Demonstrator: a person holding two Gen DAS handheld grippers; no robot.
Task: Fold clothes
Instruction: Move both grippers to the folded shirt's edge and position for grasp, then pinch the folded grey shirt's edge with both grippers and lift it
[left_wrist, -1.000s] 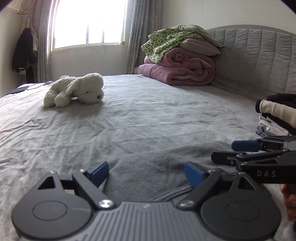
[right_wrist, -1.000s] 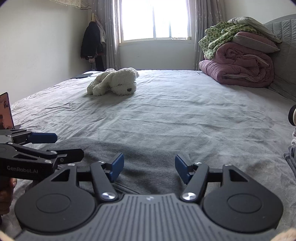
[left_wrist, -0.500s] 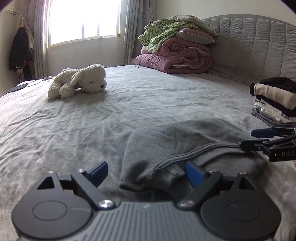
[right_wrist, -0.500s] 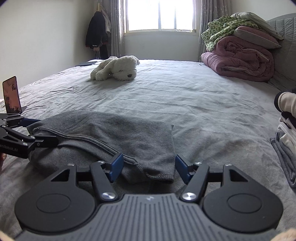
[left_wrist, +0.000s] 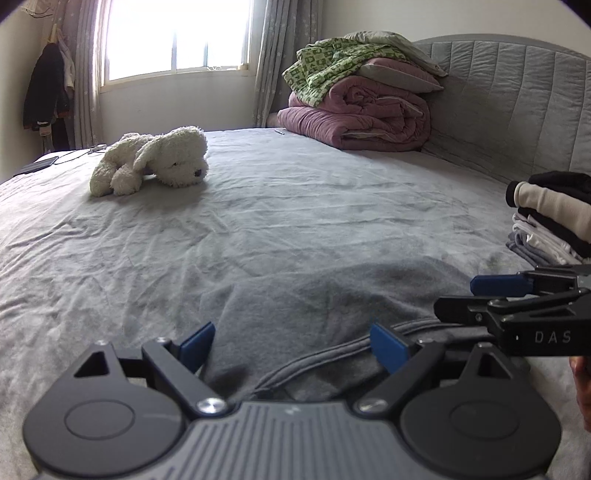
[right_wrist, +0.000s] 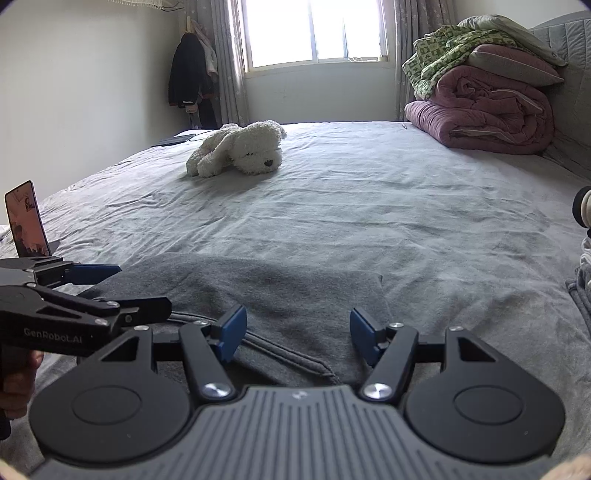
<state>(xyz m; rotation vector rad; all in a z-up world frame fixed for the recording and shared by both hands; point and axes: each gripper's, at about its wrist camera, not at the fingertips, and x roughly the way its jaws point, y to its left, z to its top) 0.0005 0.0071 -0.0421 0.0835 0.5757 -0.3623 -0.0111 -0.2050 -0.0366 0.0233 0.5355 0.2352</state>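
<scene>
Grey fleece garment (left_wrist: 314, 310) lay flat on the bed sheet (left_wrist: 258, 221), directly beneath both tongs. Left gripper (left_wrist: 293, 345) hung released over its seamed edge at 6 o'clock, with nothing between its blue pads; right gripper (right_wrist: 295, 332) likewise stood spread above the hem, the folded stack (left_wrist: 550, 221) at 3 o'clock.

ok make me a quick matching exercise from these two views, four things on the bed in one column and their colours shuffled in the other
Things:
1. plush dog
2. garment in front of both grippers
3. rolled quilt by the headboard
4. patterned blanket on top of the quilt

Colours:
A. green and white
B. dark grey
C. cream white
D. dusty pink

Pairs: 1-C, 2-B, 3-D, 4-A
</scene>
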